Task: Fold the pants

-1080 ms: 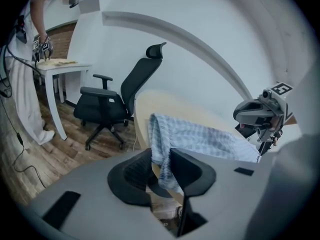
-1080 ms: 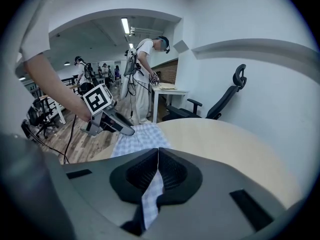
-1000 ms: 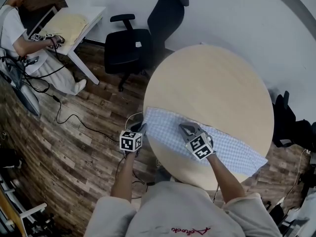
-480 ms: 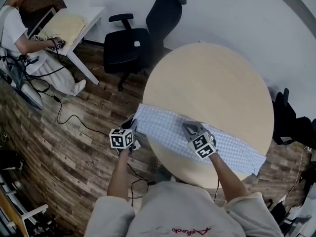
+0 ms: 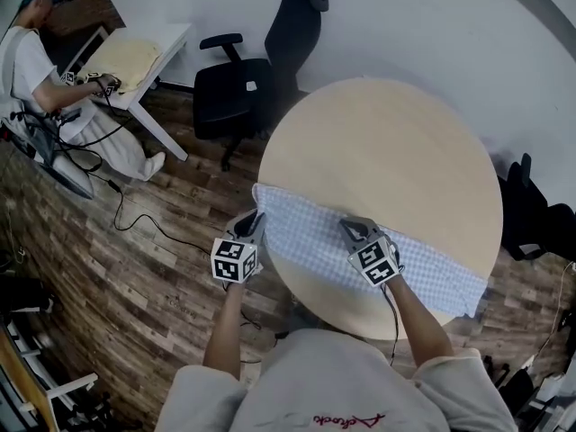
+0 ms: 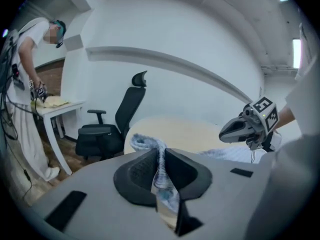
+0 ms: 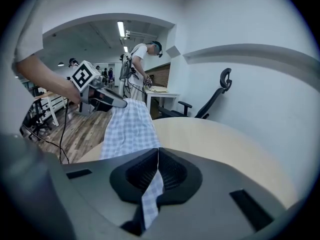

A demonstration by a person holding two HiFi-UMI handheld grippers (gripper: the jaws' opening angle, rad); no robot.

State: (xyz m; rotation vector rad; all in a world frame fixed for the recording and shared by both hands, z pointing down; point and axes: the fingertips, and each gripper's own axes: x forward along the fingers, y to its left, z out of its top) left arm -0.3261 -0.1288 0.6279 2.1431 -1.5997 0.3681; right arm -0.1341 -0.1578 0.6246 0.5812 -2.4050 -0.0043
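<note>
Across the table's (image 5: 387,142) near edge lie the checked pants (image 5: 315,237), their left end reaching just past the rim. My left gripper (image 5: 253,223) has that end bunched between its jaws, which have just been closing and now clamp the cloth. My right gripper (image 5: 353,230) is pinched tight on the pants' near edge, mid-length. Beyond the table stands a chair (image 5: 243,79); farther left, a person (image 5: 36,70) at a desk (image 5: 144,48).
</note>
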